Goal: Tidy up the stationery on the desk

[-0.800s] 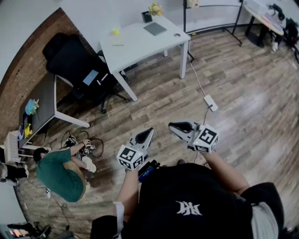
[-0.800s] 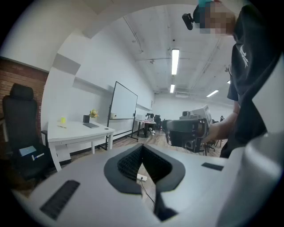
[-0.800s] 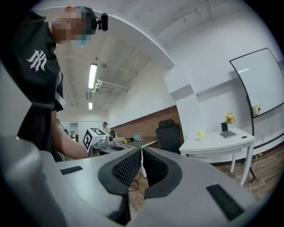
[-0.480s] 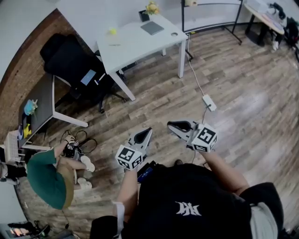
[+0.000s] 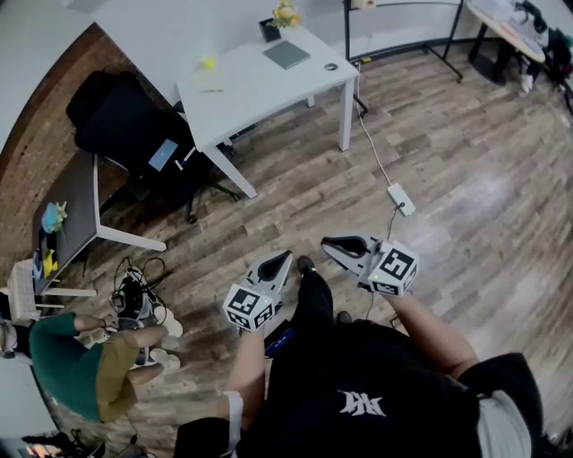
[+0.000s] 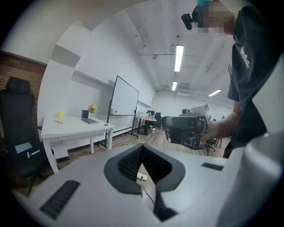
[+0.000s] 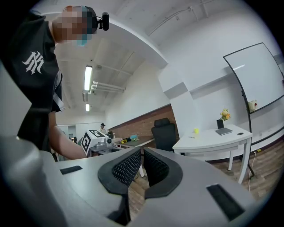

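Nearest, the wearer's black shirt, with both forearms held out ahead. Left gripper: marker cube toward the body, jaws pressed together at the tips, nothing between them; the left gripper view shows only floor through the slot behind the tips. Right gripper: just beside the left one and apart from it, jaws likewise closed on nothing, ribbed pads all but meeting along their length. One dark shoe, between the two grippers in the head view, on the wood-plank floor. White power strip on the floor beyond the right gripper, its cable running off past the desk leg. Lower left: a person in a green top low on the floor, beside a tangle of cables. Left edge: dark side table carrying small blue and yellow objects, too small to identify. Black office chair, near the white desk. Stationery, all on that white desk and well apart from both grippers: small yellow item, thin pen-like object, flat grey pad, small dark round item, black cup with a yellow flower bunch just beside it. Farthest: whiteboard on a black frame, behind the desk
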